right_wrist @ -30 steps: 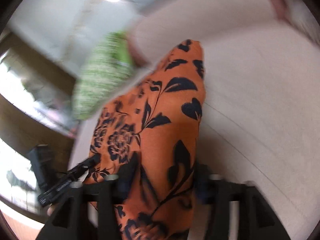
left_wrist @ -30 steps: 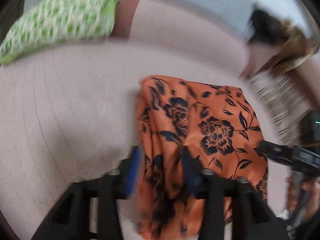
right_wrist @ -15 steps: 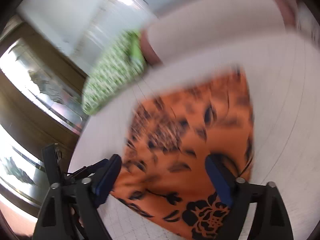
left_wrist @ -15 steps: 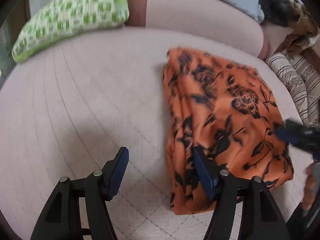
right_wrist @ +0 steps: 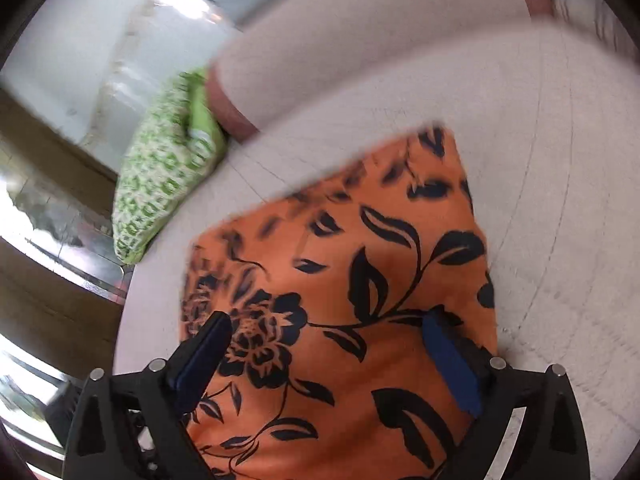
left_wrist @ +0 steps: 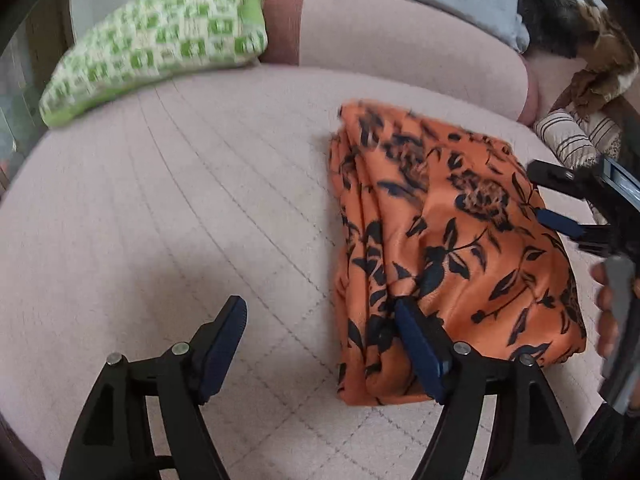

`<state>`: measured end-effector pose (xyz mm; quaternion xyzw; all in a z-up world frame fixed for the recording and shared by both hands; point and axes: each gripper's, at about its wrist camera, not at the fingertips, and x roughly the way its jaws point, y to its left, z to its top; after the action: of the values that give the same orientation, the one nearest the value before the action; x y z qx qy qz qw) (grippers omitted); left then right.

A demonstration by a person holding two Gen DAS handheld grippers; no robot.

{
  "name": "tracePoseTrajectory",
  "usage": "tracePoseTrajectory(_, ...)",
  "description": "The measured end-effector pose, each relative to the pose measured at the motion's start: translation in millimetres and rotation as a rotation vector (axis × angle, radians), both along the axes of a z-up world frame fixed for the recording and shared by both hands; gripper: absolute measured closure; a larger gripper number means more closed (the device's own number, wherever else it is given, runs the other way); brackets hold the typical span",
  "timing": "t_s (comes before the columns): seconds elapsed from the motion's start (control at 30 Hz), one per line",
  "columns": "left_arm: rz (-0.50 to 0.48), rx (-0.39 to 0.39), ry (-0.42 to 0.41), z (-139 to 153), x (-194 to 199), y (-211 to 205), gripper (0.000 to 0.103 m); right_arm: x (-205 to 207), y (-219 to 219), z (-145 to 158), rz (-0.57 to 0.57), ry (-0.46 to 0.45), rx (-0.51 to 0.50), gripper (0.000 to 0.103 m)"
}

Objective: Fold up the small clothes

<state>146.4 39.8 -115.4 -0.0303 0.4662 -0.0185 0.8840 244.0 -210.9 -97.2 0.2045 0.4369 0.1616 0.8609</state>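
Orange floral garment (left_wrist: 448, 248): I see it folded into a thick pad on the pale quilted sofa seat (left_wrist: 180, 220), toward the right half of the seat in my left wrist view, with its stacked fold edges facing left.

Left gripper (left_wrist: 320, 312): released, jaws spread wide. The right finger's blue pad (left_wrist: 418, 344) touches the near-left edge of the garment; the left finger stands over bare seat. Nothing is between them but seat cover and the cloth's edge.

Right gripper (right_wrist: 326, 324): also released, jaws wide. Both fingers hang over the garment's top face (right_wrist: 360, 280); I cannot tell whether they touch it.

Only the left wrist view shows the right tool from outside (left_wrist: 580, 208), at the garment's far-right edge, with the person's hand (left_wrist: 608, 308) on its handle. It also shows a striped cushion (left_wrist: 572, 140) and a dark-and-brown bundle (left_wrist: 568, 28) at the far right end.

Only the right wrist view shows the room's left side: glass panels and dark wood framing (right_wrist: 48, 264).

Both views show the green-and-white checked cushion (left_wrist: 160, 48) against the backrest (left_wrist: 400, 52), well apart from the garment.
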Motion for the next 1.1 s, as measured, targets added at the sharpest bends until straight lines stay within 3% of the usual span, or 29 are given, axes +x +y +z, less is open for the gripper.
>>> tracePoseTrajectory(0.17, 0.007, 0.057, -0.054, 28.4, -26.3, -3.0, 0.023, -65.9, 19.4, 43.9, 0.048, -0.123, -0.194, 0.006)
tracePoseTrajectory(0.37, 0.038, 0.037, -0.103, 57.2, -64.1, -8.0, 0.022, -138.5, 20.4, 54.6, 0.042, -0.142, -0.467, 0.001)
tracePoseTrajectory(0.53, 0.038, 0.021, -0.143, 80.3, -93.1, -18.4, 0.022, -189.9, 11.1, 70.9, -0.019, -0.164, -0.451, 0.001)
tracePoseTrajectory(0.7, 0.016, 0.008, -0.203, 108.1, -123.6, -33.9, 0.022, -242.0, 8.5, 111.8, -0.078, -0.297, -0.485, 0.001)
tracePoseTrajectory(0.8, 0.011, -0.012, -0.223, 116.3, -139.1, -40.0, 0.011, -255.9, 11.4, 124.7, -0.093, -0.345, -0.513, 0.001)
tracePoseTrajectory(1.0, 0.026, 0.022, -0.18, 106.9, -145.4, -46.4, 0.011, -258.9, 15.3, 117.0, -0.071, -0.307, -0.542, 0.001)
tracePoseTrajectory(1.1, 0.023, -0.002, -0.181, 106.7, -145.7, -44.5, 0.011, -256.3, 15.0, 109.1, -0.062, -0.272, -0.551, 0.001)
